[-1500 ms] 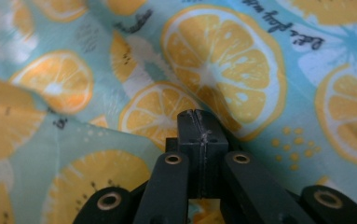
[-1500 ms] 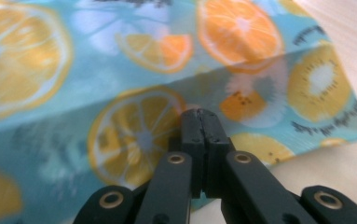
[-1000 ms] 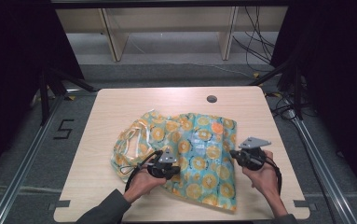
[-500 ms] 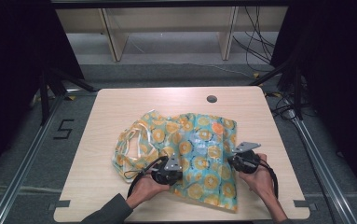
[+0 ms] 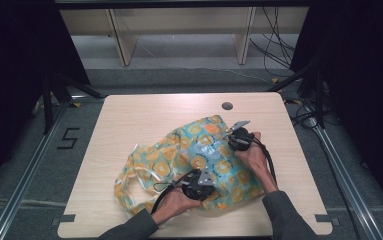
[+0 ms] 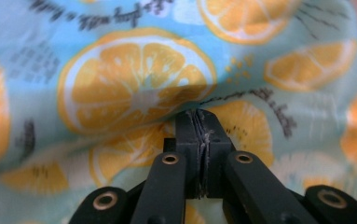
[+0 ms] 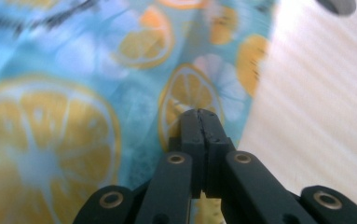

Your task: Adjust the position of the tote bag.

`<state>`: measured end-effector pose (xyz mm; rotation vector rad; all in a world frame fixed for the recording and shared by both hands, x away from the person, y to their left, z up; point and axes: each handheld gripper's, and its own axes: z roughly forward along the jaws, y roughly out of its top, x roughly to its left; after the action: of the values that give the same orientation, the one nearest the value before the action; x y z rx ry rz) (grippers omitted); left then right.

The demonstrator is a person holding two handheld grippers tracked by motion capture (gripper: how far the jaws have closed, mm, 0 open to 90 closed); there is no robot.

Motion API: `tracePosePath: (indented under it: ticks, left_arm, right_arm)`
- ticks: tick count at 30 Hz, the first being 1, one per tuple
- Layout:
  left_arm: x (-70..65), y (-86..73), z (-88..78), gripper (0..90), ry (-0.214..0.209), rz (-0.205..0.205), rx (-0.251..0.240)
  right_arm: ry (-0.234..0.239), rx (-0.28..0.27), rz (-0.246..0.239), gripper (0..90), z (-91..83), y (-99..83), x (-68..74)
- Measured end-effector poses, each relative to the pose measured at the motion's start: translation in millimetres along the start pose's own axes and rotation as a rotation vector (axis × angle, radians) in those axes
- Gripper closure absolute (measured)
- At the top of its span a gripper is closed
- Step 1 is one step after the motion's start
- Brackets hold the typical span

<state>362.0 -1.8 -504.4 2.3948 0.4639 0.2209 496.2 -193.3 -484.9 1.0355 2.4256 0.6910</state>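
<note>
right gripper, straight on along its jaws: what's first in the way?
Most likely the orange-print bag: the right gripper, jaws closed, already sits over it. Depth is unclear; bare table lies just beside that line.

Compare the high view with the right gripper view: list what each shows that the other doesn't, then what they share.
High view alone: both hands, the left hand-held gripper, the whole table, the floor and shelving.
Right gripper view alone: the right hand-held gripper close up, its jaws pressed together over the cloth.
Shared: the orange-slice patterned cloth, bare wood beside its edge, and the dark table hole.
</note>
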Motion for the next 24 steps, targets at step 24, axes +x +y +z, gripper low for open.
tracePosePath:
  ticks: [24]
  left_arm:
    - [178.0, -24.2, -86.3, 81.8, 0.292, -0.317, -0.080]
  right_arm:
    - [0.107, -0.063, 0.057, 89.9, -128.1, -121.1, 37.0]
